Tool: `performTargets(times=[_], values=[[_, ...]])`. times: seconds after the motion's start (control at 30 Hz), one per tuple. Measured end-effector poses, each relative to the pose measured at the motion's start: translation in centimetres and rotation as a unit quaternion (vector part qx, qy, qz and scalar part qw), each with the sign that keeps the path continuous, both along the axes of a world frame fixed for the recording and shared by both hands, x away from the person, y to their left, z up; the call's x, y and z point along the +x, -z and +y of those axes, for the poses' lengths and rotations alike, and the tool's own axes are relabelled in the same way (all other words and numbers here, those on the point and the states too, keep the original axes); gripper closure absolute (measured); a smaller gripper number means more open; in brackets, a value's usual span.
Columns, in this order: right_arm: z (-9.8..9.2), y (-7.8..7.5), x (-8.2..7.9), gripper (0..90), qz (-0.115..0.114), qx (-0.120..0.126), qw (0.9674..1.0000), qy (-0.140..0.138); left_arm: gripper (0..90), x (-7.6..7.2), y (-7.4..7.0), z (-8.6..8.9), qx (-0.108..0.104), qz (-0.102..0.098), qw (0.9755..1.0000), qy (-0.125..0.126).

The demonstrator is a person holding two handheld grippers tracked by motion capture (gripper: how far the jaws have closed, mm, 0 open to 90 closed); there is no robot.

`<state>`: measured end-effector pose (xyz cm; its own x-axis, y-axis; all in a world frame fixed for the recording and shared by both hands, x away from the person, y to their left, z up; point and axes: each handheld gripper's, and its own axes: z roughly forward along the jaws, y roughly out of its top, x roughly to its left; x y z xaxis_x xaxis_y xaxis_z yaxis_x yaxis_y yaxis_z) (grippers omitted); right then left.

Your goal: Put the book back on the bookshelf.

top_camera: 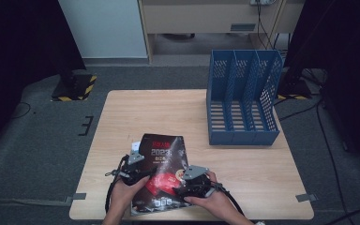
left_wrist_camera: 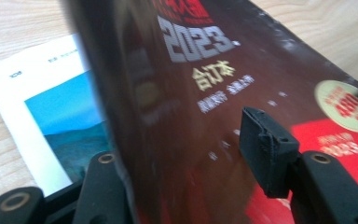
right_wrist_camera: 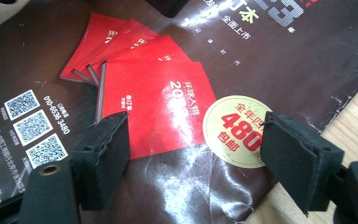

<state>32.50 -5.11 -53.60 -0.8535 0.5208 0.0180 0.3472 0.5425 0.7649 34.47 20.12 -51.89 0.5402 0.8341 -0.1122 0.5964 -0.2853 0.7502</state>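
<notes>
A dark glossy magazine [top_camera: 161, 159] with red booklets printed on its cover lies near the table's front edge. My left gripper [top_camera: 142, 171] is at its left edge. In the left gripper view the magazine [left_wrist_camera: 191, 93] rises tilted between the jaws of that gripper [left_wrist_camera: 182, 154]: one jaw is under the edge, and the other pad [left_wrist_camera: 265, 154] stands over the cover with a gap. My right gripper [top_camera: 179, 182] is over the magazine's right part. Its jaws [right_wrist_camera: 196, 144] stand open above the cover [right_wrist_camera: 168, 93] with nothing between them.
A white booklet [left_wrist_camera: 37, 93] with a blue picture lies under the magazine's left side, its corner [top_camera: 135, 146] peeking out. A blue slotted file rack [top_camera: 243, 98] stands at the back right of the wooden table [top_camera: 145, 112]. Both hands come in over the front edge.
</notes>
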Motion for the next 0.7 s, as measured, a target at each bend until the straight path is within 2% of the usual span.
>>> performTargets(times=[0.07,0.13,0.2,0.27,0.37,0.4,0.47,0.53,0.7], values=[[-0.1,0.0,0.3,24.5,0.0,0.0,1.0,0.0,50.0,-0.2,-0.2,0.0,-0.009,-0.001,1.0,0.001],[-0.5,0.0,0.9,24.5,-0.005,-0.001,0.9999,0.016,54.0,0.0,0.1,-0.1,0.003,0.001,1.0,-0.002],[-0.6,0.0,1.1,24.8,-0.004,-0.001,0.9998,0.02,55.8,0.3,0.3,-0.1,0.007,0.008,0.9999,-0.012],[-0.6,0.0,1.2,24.3,-0.001,0.0,0.9998,0.02,61.2,0.4,0.5,-0.2,0.012,0.008,0.9998,-0.016],[-0.6,0.0,1.2,20.9,0.001,-0.001,0.9999,0.017,71.4,0.2,0.2,-0.3,0.01,-0.005,0.9996,-0.026],[-0.5,0.0,1.2,17.0,0.003,-0.003,0.9998,0.018,78.8,0.1,0.1,-0.2,0.004,-0.01,0.9994,-0.033],[-0.5,0.1,1.4,14.1,0.009,-0.006,0.9997,0.02,81.2,0.0,0.0,-0.2,-0.005,-0.014,0.9993,-0.035],[-0.7,0.2,1.9,10.7,0.03,-0.003,0.9992,0.027,84.2,-0.1,-0.1,-0.2,-0.002,-0.021,0.9993,-0.031],[-1.1,0.2,2.5,9.2,0.035,-0.002,0.9989,0.029,87.9,-0.4,-0.6,-0.3,-0.002,-0.035,0.999,-0.026]])
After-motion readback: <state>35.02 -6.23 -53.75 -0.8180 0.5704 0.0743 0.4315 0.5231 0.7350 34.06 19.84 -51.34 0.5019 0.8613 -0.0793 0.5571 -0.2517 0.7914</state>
